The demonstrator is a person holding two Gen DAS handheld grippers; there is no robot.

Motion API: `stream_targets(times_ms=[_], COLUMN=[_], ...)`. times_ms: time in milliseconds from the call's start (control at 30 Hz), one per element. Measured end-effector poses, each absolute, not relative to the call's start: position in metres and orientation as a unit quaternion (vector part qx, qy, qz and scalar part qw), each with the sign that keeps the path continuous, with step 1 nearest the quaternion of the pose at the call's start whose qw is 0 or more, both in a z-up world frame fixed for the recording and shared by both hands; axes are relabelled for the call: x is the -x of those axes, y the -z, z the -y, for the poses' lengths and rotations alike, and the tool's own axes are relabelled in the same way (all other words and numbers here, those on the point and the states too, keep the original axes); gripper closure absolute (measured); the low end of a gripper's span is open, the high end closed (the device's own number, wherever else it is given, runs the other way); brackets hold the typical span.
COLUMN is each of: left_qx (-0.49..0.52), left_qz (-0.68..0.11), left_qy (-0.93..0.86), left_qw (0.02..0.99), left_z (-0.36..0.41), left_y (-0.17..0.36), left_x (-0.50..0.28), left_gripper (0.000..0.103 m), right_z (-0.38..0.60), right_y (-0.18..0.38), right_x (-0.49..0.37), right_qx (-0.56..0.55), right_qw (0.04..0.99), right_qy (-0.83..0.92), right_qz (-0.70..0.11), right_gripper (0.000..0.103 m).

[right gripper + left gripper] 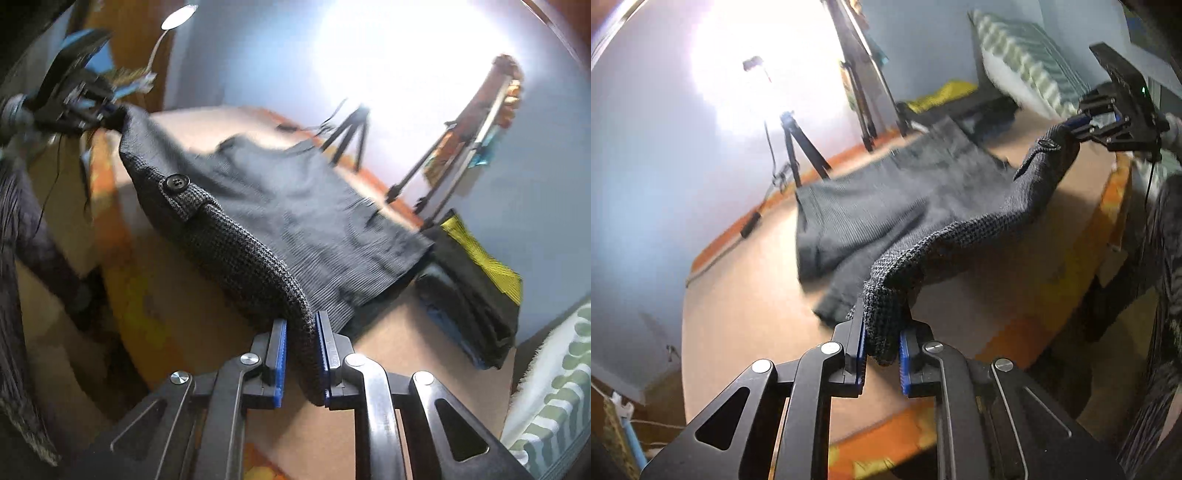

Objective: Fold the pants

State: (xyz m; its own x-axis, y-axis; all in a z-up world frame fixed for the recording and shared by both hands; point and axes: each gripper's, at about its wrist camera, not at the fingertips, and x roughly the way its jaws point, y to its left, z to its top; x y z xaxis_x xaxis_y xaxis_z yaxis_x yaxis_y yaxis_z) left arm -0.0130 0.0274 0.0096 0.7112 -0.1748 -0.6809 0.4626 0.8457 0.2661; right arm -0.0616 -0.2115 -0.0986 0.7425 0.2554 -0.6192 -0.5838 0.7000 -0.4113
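Dark grey pants lie on a tan tabletop, legs stretching away toward the wall. Their knitted waistband is lifted off the surface and hangs in a sagging band between my two grippers. In the left wrist view my left gripper is shut on one end of the waistband, and my right gripper pinches the other end at the upper right. The right wrist view shows my right gripper shut on the waistband of the pants, a black button along it, and my left gripper at the far end.
Two tripods stand at the table's far edge. A stack of folded dark clothes with a yellow piece lies beside the pants. A striped pillow leans at the back. A person's dark garment is at the near side.
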Motion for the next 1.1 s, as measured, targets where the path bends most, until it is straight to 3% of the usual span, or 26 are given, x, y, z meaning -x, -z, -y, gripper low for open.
stream_targets(times_ms=[500, 833, 1100], left_qx=[-0.213, -0.227, -0.236], left_qz=[-0.298, -0.299, -0.336], left_qy=[0.175, 0.158, 0.147], left_qw=[0.914, 0.913, 0.900], left_z=[-0.037, -0.036, -0.034], left_y=[-0.051, -0.043, -0.008], left_x=[-0.106, -0.193, -0.257], left_gripper=[0.091, 0.092, 0.092], right_z=[0.219, 0.218, 0.213], right_y=[0.025, 0.025, 0.044], right_x=[-0.048, -0.134, -0.193], right_qx=[0.225, 0.213, 0.237], right_qw=[0.932, 0.932, 0.921], right_qy=[-0.163, -0.127, -0.108], right_qz=[-0.235, -0.263, -0.289], right_gripper=[0.093, 0.094, 0.094])
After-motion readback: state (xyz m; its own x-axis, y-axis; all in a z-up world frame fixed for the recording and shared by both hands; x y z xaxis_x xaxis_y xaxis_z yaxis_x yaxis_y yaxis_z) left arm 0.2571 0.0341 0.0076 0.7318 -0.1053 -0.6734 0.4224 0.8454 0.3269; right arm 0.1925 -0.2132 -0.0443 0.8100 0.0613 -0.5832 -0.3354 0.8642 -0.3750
